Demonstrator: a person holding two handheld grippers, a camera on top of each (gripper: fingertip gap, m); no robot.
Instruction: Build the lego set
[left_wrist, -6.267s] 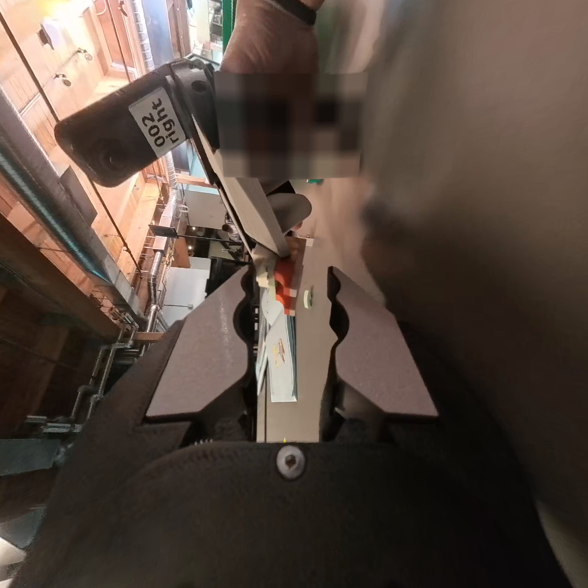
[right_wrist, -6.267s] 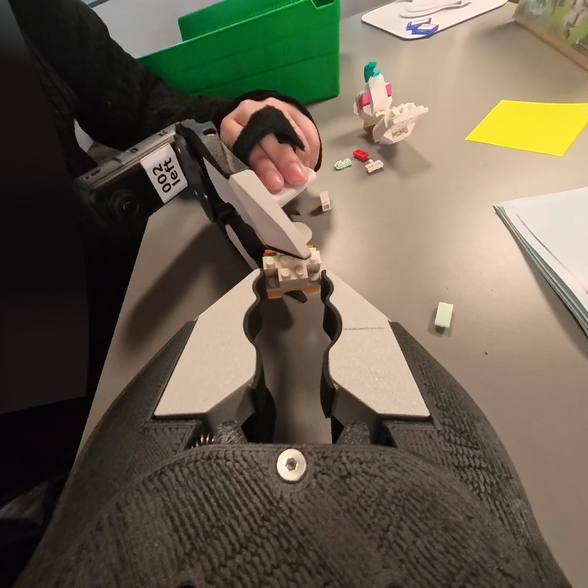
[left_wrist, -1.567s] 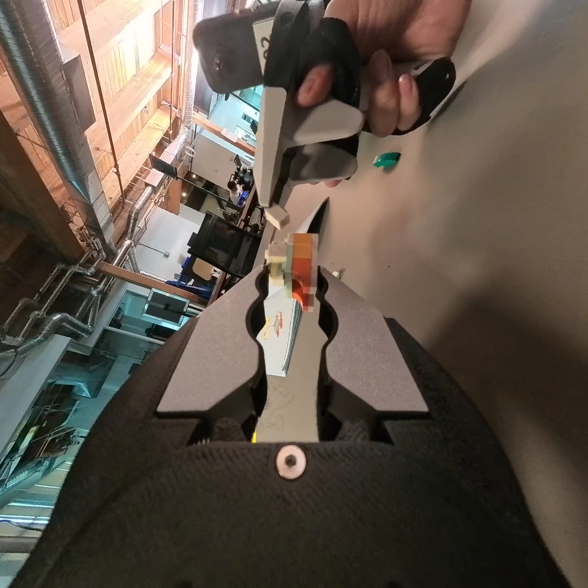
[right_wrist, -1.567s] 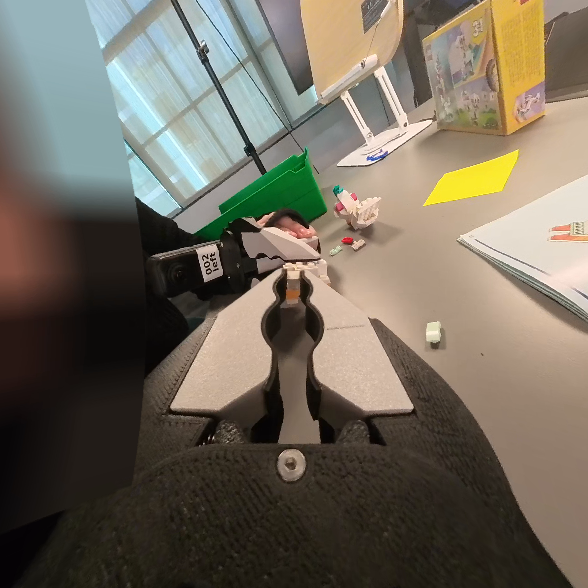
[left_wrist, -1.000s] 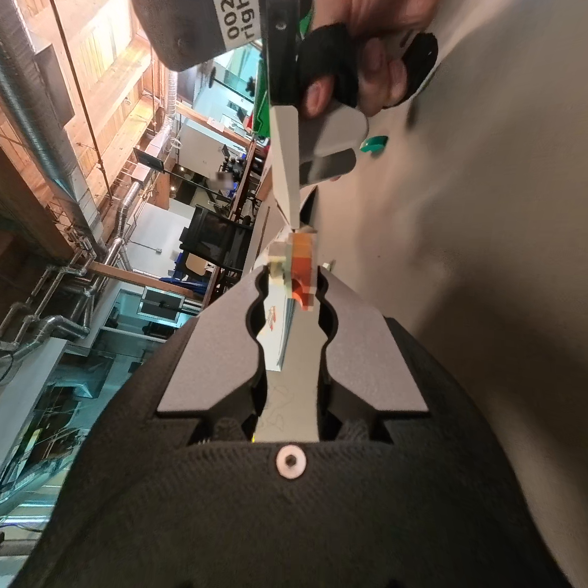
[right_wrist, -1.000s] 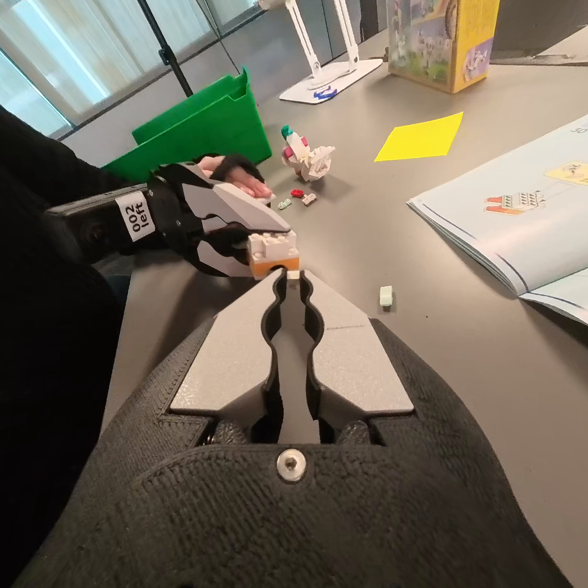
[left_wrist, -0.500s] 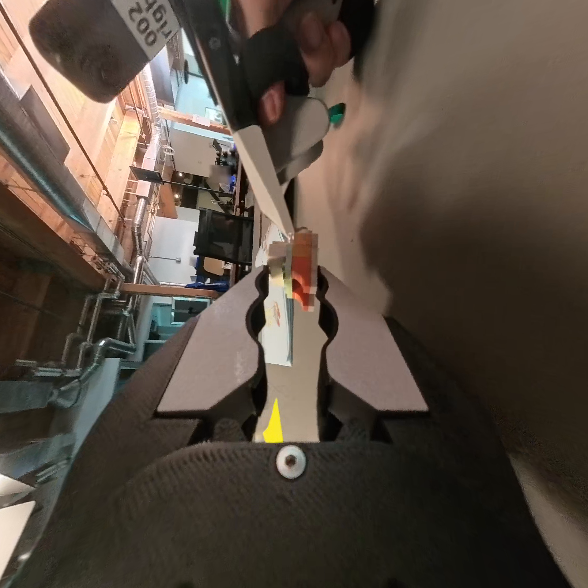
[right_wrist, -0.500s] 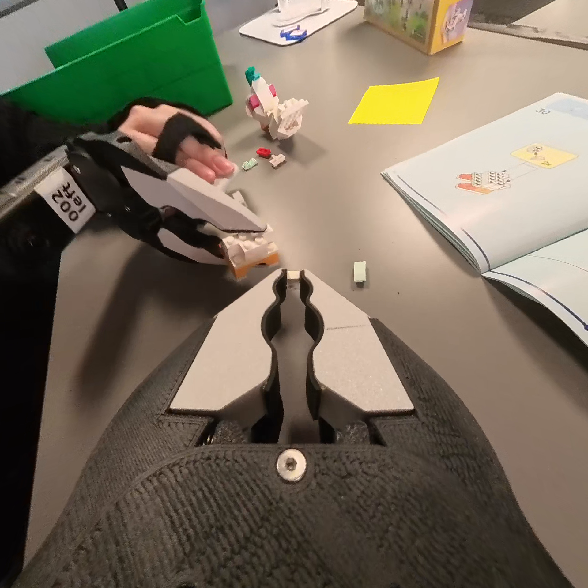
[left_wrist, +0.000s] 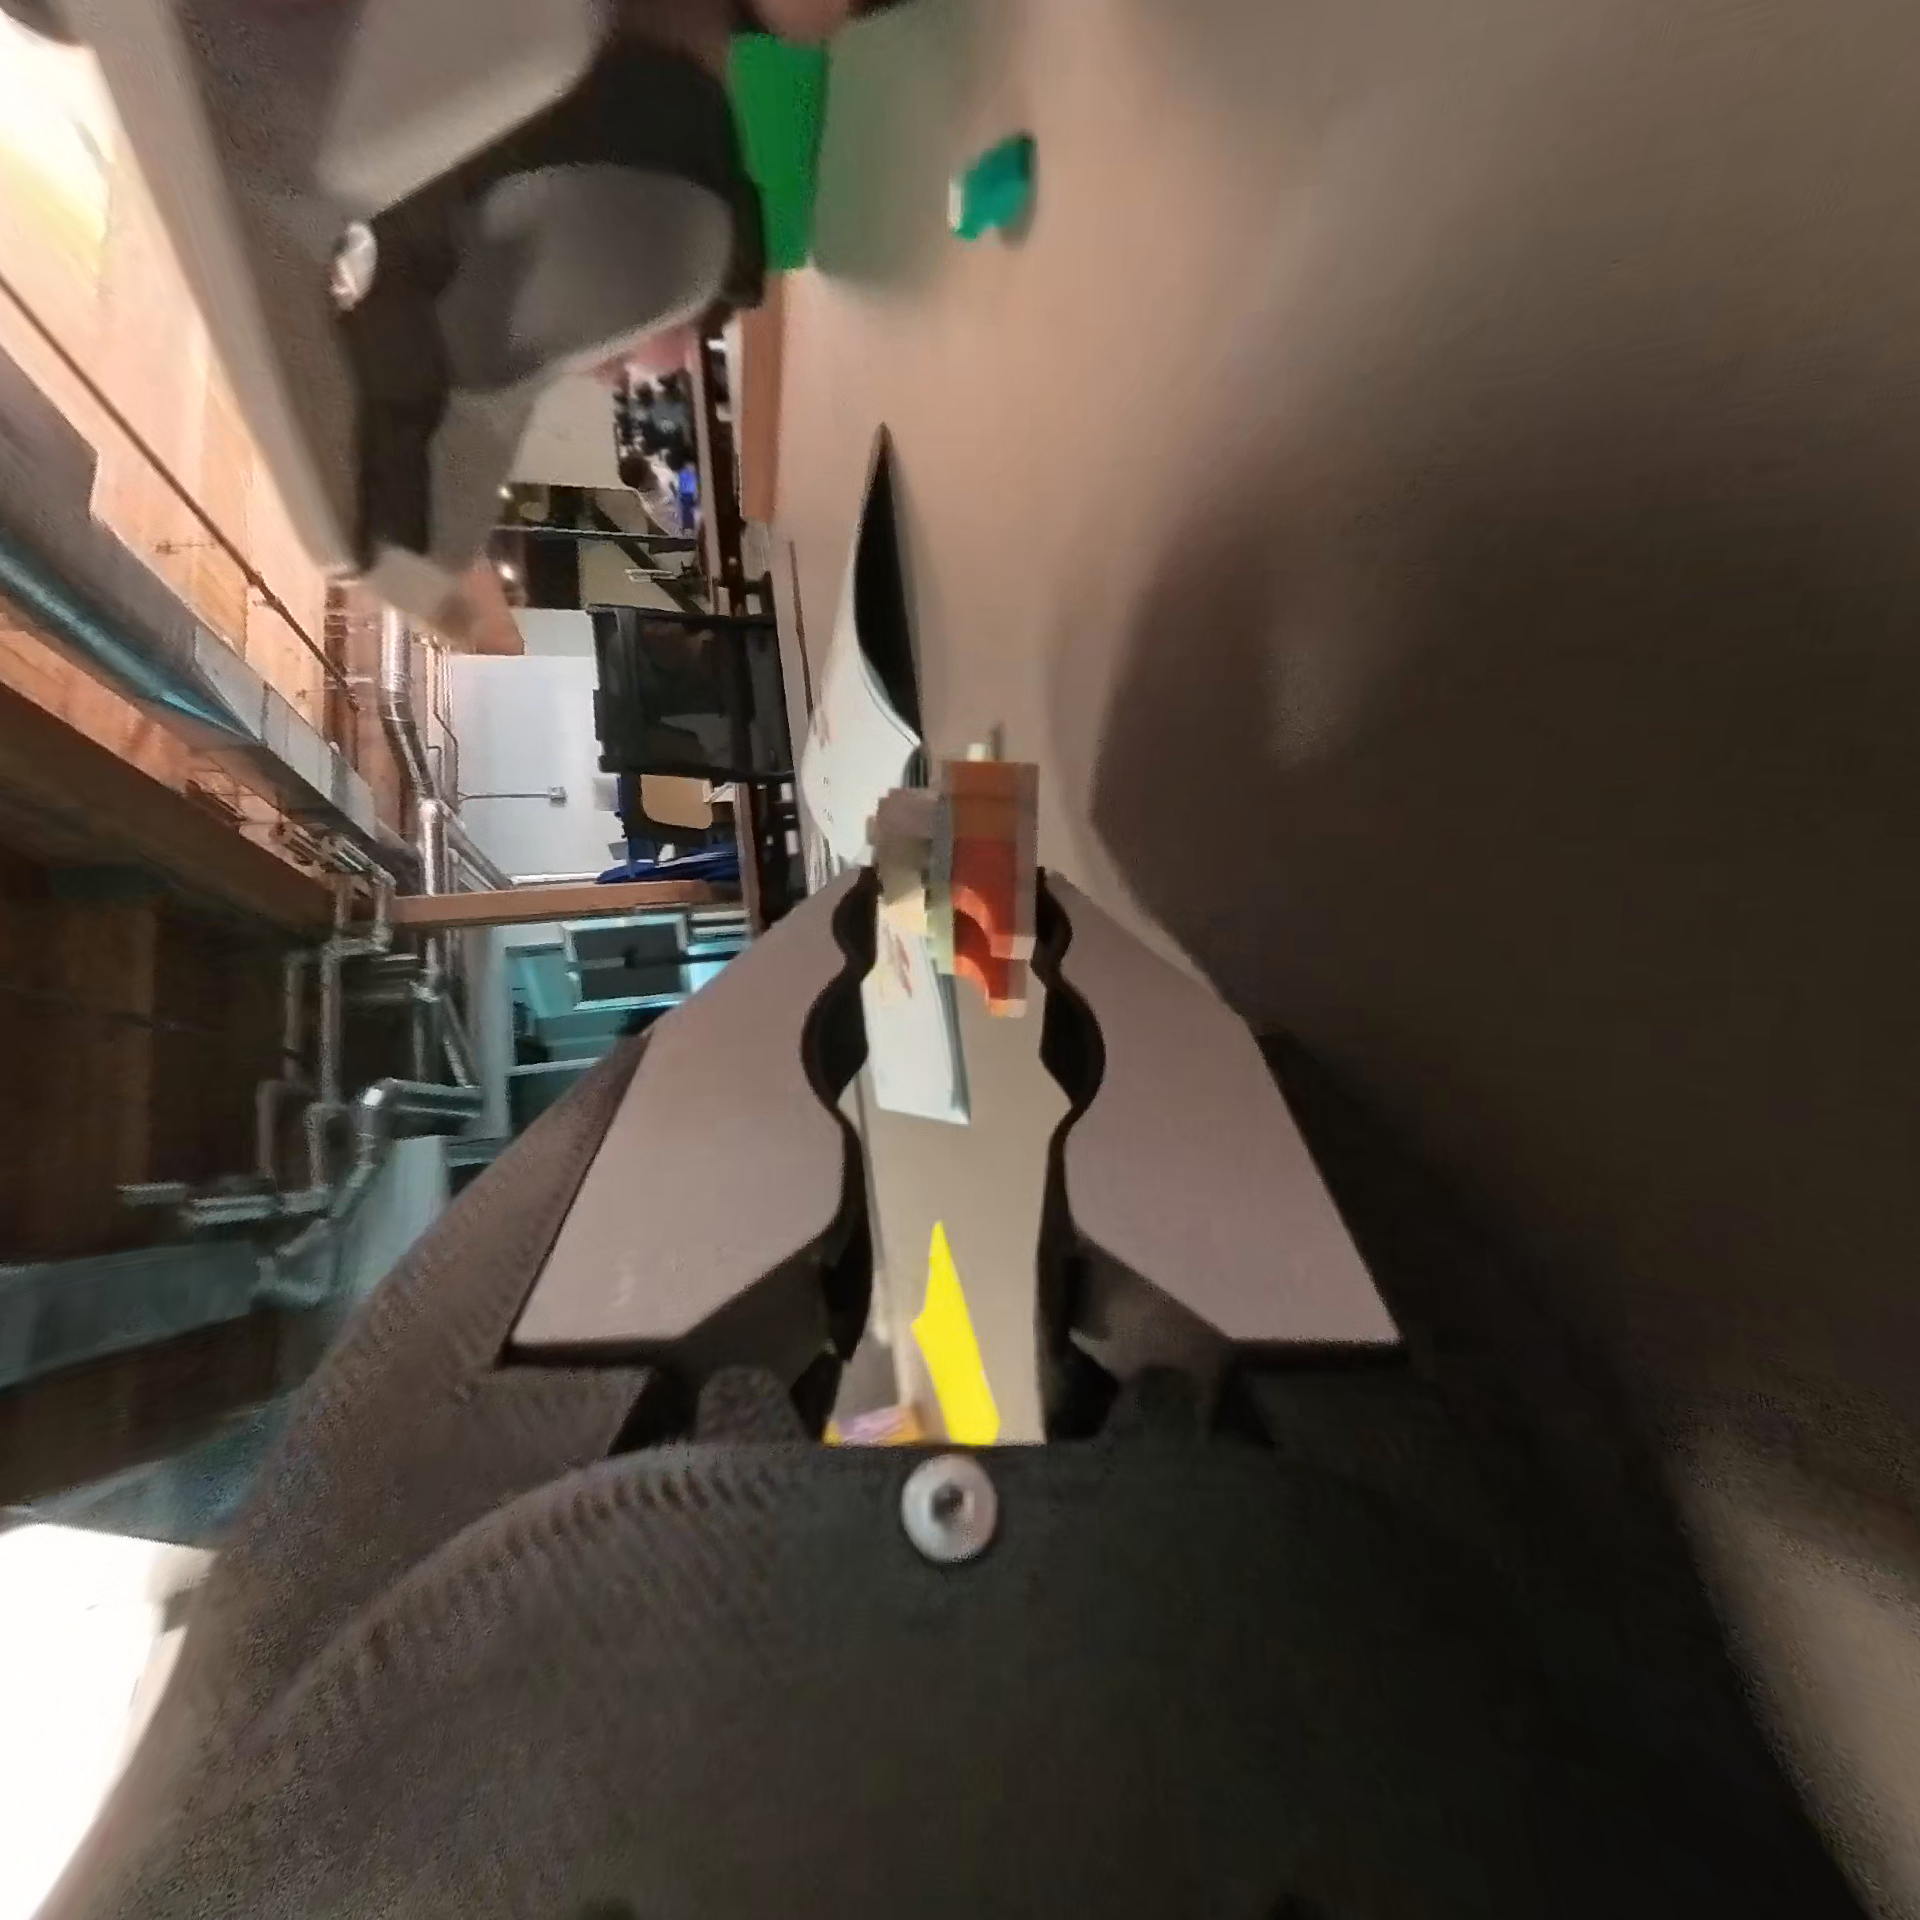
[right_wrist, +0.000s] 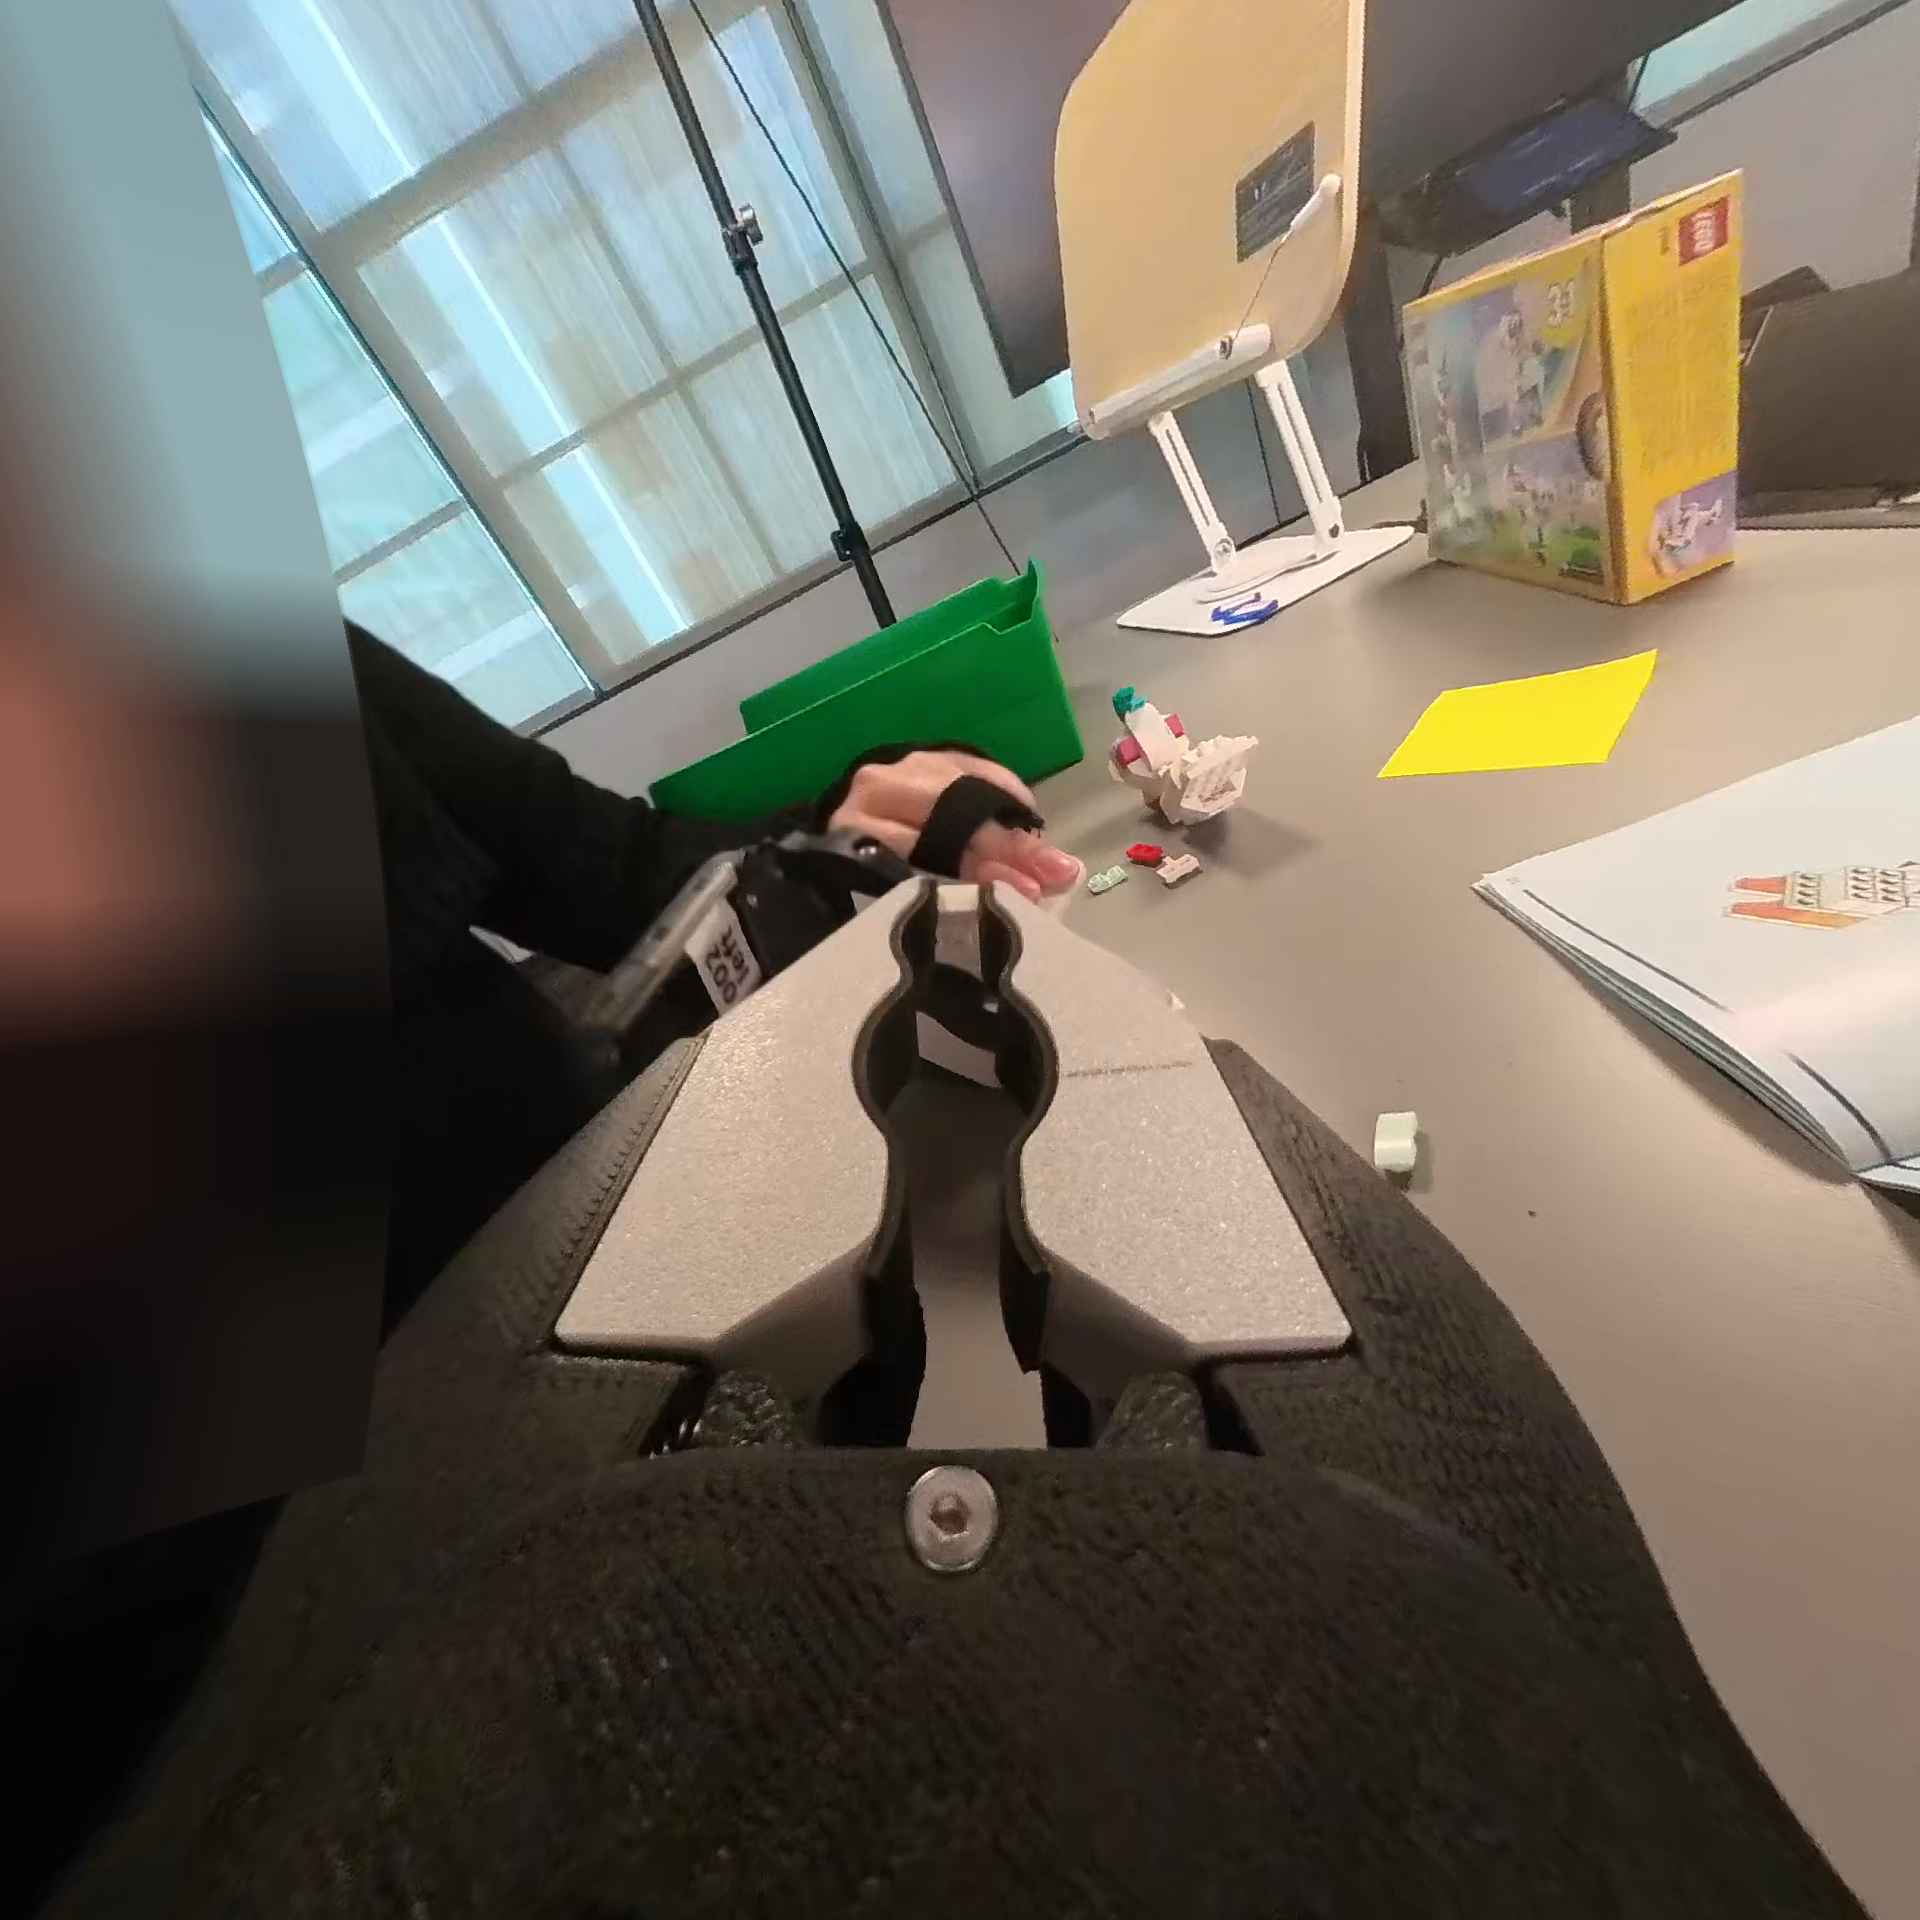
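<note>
My left gripper (left_wrist: 956, 894) is shut on a small lego assembly (left_wrist: 987, 873) of white bricks on an orange arch brick, held above the grey table (left_wrist: 1455, 520). My right gripper (right_wrist: 958, 899) is shut on a small white brick (right_wrist: 956, 935). In the left wrist view the right gripper (left_wrist: 416, 561) is blurred at the upper left, well apart from the assembly, with the white brick (left_wrist: 416, 587) at its tip. In the right wrist view the left gripper (right_wrist: 727, 966) is mostly hidden behind my right fingers, and the assembly is hidden.
On the table are a green bin (right_wrist: 904, 696), a white lego model (right_wrist: 1179, 764), small red (right_wrist: 1143, 854), mint (right_wrist: 1107, 881) and white (right_wrist: 1179, 871) pieces, a mint brick (right_wrist: 1394, 1138), an open booklet (right_wrist: 1714, 956), yellow paper (right_wrist: 1527, 717), a lego box (right_wrist: 1569, 416) and a stand (right_wrist: 1226, 312). About 10 cm separates my left fingertips from my right.
The right gripper, which was with its white brick close to the assembly, has pulled away from it and tilted upward. It still holds the white brick. The left gripper keeps the assembly.
</note>
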